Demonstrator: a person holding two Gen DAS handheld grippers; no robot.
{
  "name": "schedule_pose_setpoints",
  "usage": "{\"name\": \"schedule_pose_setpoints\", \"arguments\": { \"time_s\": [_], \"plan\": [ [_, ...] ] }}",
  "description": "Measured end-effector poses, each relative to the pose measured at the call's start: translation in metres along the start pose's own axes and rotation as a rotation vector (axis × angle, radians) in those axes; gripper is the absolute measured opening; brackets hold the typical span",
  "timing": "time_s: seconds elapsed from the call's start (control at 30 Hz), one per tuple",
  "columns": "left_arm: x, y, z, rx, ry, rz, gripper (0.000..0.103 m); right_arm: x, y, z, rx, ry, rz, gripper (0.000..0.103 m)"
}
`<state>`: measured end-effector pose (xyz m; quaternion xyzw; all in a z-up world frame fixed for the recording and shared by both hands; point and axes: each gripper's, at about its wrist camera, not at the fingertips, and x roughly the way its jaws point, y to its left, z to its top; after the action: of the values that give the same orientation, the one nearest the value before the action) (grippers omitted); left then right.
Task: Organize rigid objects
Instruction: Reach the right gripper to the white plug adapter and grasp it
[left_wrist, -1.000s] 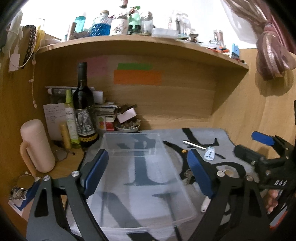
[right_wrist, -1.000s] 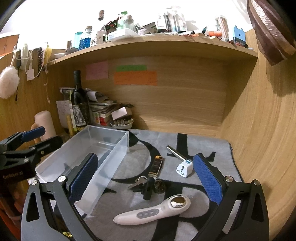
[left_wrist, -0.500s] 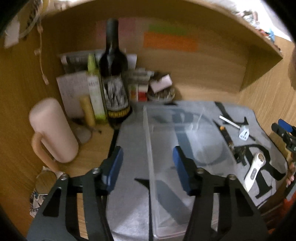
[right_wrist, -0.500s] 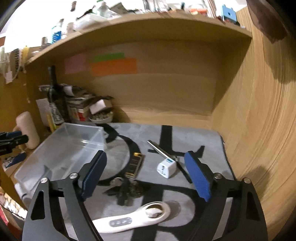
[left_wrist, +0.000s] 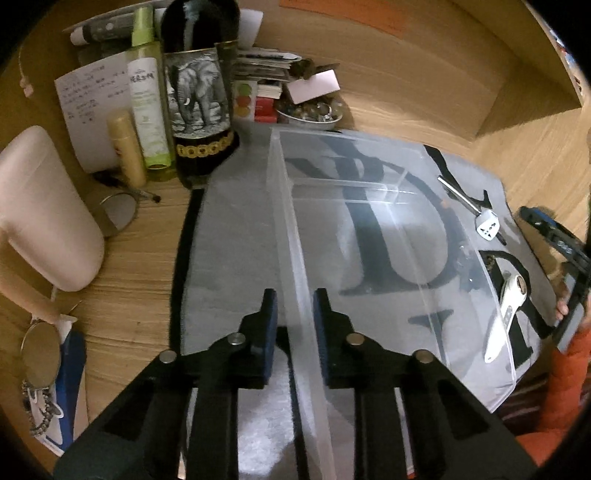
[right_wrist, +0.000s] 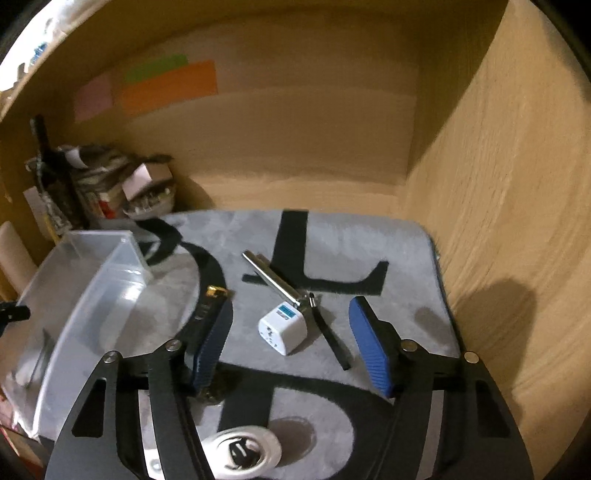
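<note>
A clear plastic bin (left_wrist: 369, 229) lies on the grey mat (left_wrist: 236, 236); it also shows at the left of the right wrist view (right_wrist: 92, 295). My left gripper (left_wrist: 294, 314) straddles the bin's left wall with its jaws close around it. My right gripper (right_wrist: 291, 332) is open above a white travel adapter (right_wrist: 282, 330). A metal bar (right_wrist: 273, 278), a gold-and-black harmonica (right_wrist: 208, 306) and a white handheld device (right_wrist: 240, 448) lie on the mat (right_wrist: 332, 236) near it. The adapter (left_wrist: 488, 225) and white device (left_wrist: 508, 314) also show in the left wrist view.
A wine bottle (left_wrist: 199, 96), a green spray bottle (left_wrist: 147, 103), a pink jug (left_wrist: 40, 206), papers and a bowl of trinkets (left_wrist: 310, 110) crowd the desk's back left. Wooden walls close in behind (right_wrist: 314, 129) and to the right (right_wrist: 517, 221).
My left gripper has dropped onto the bin's left wall and its jaws have narrowed around it. My right gripper has moved forward and down over the white adapter, staying open.
</note>
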<state>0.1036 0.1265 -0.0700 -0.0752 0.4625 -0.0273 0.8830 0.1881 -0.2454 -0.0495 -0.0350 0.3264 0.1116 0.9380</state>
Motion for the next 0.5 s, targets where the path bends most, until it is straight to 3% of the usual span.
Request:
{"name": "schedule_pose_setpoints", "arguments": {
  "time_s": [0.13,0.33,0.5],
  "plan": [
    [0.002,-0.002,0.002,0.007,0.002,-0.011,0.01,0.033,-0.004,-0.002,0.004,0.1,0.026,0.06],
    [0.003,-0.002,0.001,0.01,-0.007,-0.008,0.009,0.072,-0.001,-0.005,-0.01,0.225,0.043,0.047],
    [0.003,-0.001,0.001,0.009,-0.011,-0.008,0.009,0.084,0.002,-0.007,-0.013,0.251,0.053,0.039]
  ]
}}
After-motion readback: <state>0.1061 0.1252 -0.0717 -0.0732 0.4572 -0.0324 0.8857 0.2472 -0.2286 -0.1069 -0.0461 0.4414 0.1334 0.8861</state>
